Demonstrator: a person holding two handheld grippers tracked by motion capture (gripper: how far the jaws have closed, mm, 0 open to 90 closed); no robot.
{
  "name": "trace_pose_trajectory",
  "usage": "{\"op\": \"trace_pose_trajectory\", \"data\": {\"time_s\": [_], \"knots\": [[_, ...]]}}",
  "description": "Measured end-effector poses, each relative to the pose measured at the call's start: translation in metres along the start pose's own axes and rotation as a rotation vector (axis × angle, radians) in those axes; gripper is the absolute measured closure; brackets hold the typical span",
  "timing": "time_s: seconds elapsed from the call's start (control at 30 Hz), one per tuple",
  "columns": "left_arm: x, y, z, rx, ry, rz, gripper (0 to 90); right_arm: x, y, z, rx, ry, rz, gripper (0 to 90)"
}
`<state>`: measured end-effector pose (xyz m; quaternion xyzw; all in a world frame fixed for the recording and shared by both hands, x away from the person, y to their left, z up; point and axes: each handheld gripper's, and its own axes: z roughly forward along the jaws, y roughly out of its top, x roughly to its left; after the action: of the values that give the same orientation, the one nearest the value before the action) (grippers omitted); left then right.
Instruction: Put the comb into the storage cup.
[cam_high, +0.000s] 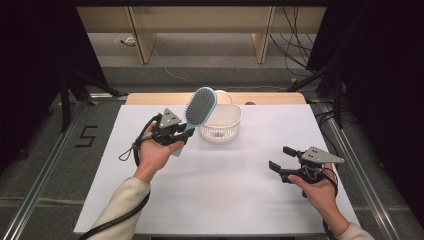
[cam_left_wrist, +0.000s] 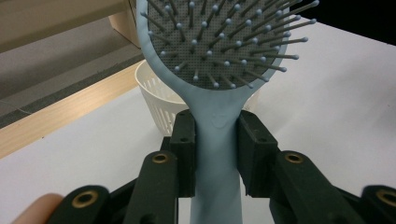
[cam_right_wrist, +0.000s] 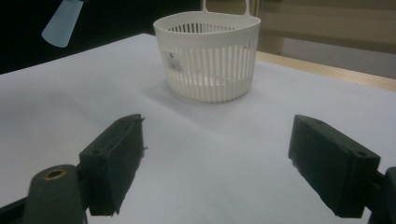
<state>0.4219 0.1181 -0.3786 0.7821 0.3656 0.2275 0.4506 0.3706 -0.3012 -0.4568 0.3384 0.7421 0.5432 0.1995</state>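
Item: light-blue paddle hairbrush (cam_high: 199, 107), grey bristle pad with ball-tipped pins, held off the table by the left gripper (cam_high: 180, 134); both black jaws press on the neck of the handle just below the head, as the left gripper view shows (cam_left_wrist: 217, 140), with the head rising above the jaws and the handle end hanging below them toward the person's left hand (cam_high: 155, 152). Item: white slatted plastic basket (cam_high: 220, 125) with a thin loop handle, standing upright on the white table (cam_high: 210, 190) just beyond and to the right of the left gripper, partly behind the brush head; a small label shows on its wall in the right gripper view (cam_right_wrist: 208, 56). Item: right gripper (cam_high: 281, 157), held in the right hand (cam_high: 317, 185) low over the table, jaws spread wide with nothing between them, pointing toward the basket, which stands well ahead of it; the brush's handle end (cam_right_wrist: 61, 18) shows up and to its left.
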Motion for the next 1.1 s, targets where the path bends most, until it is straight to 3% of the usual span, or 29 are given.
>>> {"op": "trace_pose_trajectory", "data": {"time_s": [1.1], "knots": [[-0.0011,0.0075,0.0042,-0.022,-0.011,-0.001,70.0,-0.0003,0.0,-0.0003,-0.002,0.001,0.002,19.0]]}}
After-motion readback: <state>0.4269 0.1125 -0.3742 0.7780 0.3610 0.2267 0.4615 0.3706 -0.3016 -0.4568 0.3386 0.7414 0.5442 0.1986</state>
